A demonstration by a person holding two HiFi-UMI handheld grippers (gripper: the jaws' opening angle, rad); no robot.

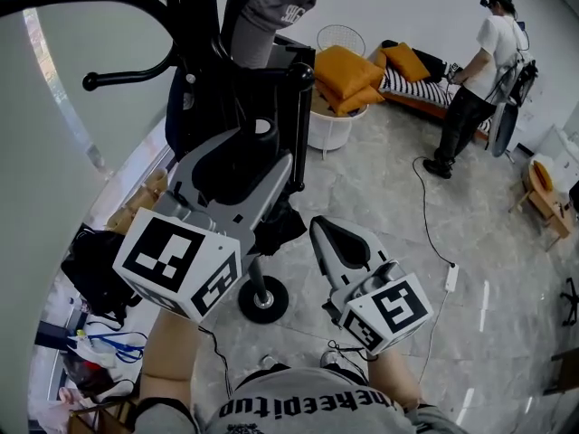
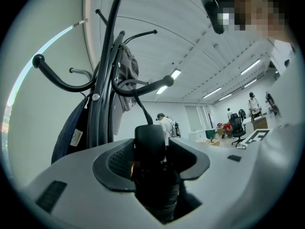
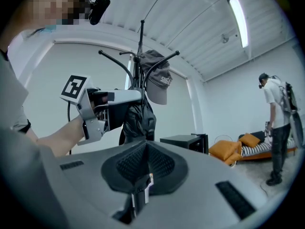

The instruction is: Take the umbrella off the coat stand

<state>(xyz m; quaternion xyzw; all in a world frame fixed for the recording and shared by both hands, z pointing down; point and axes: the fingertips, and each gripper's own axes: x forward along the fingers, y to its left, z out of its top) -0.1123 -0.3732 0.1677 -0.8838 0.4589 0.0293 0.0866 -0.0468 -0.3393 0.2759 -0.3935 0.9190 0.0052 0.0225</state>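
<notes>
At the far left stands the coat stand [image 2: 102, 80], a dark pole with curved hook arms. A dark blue bag [image 2: 71, 132] hangs against it and a grey cap [image 3: 159, 82] sits over a higher hook.

Just right of the pole, the left gripper [image 2: 152, 151] has its fingers set wide and pressed on the black folded umbrella [image 2: 157, 185]. The handle stands up between the pads and the bundled canopy hangs below. The umbrella is close against the stand, and a thin cord [image 2: 138, 104] runs from its handle up to a hook arm. By my reading it is gripped but not yet free.

The cord is the main risk. If it is pulled sideways before it clears the hook's knob, it may snag and drag the whole stand, tipping it or shaking off the cap and bag. The grip is on a smooth handle with the weight below, so a jerk could also let the umbrella slide through.

Further right, the right gripper [image 1: 327, 233] hangs apart from the stand with its fingers closed together on nothing. It gives the pole no support if the stand rocks.

At the far right a person [image 1: 475, 80] stands by a sofa, well clear.
</notes>
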